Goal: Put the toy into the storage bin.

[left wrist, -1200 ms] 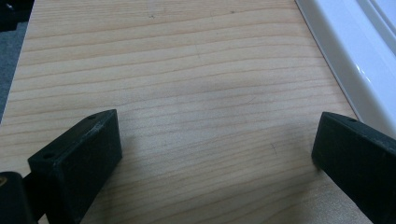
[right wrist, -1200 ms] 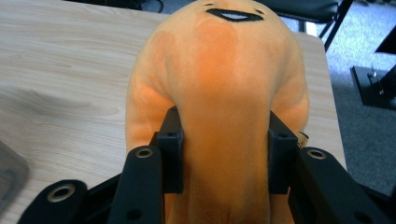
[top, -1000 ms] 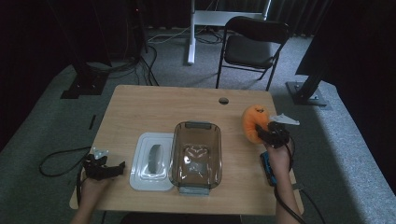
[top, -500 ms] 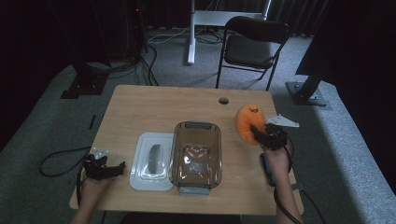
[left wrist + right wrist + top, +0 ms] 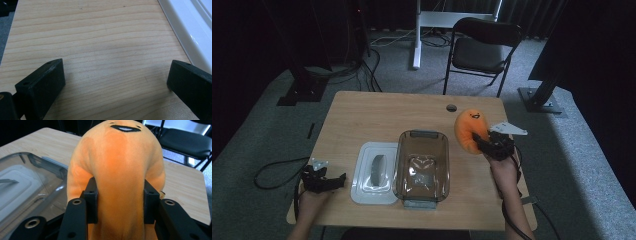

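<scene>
Right gripper point(image 5: 479, 141) pinches an orange plush point(image 5: 469, 129) near the surface's right edge; a shallow squeeze could let it slip.

Orange plush toy with a black stitched face point(image 5: 117, 170): lower body cut off by the bottom edge of the right gripper view; sides covered where the black pads point(image 5: 92, 200) press in.

Clear glass baking dish point(image 5: 37, 185): near and left portions run off the frame there.

White plastic lid point(image 5: 190, 30): only a rim strip visible in the left gripper view, the rest beyond the right edge.

Small grey object on that lid point(image 5: 377, 169): too small in the high view to identify.
</scene>
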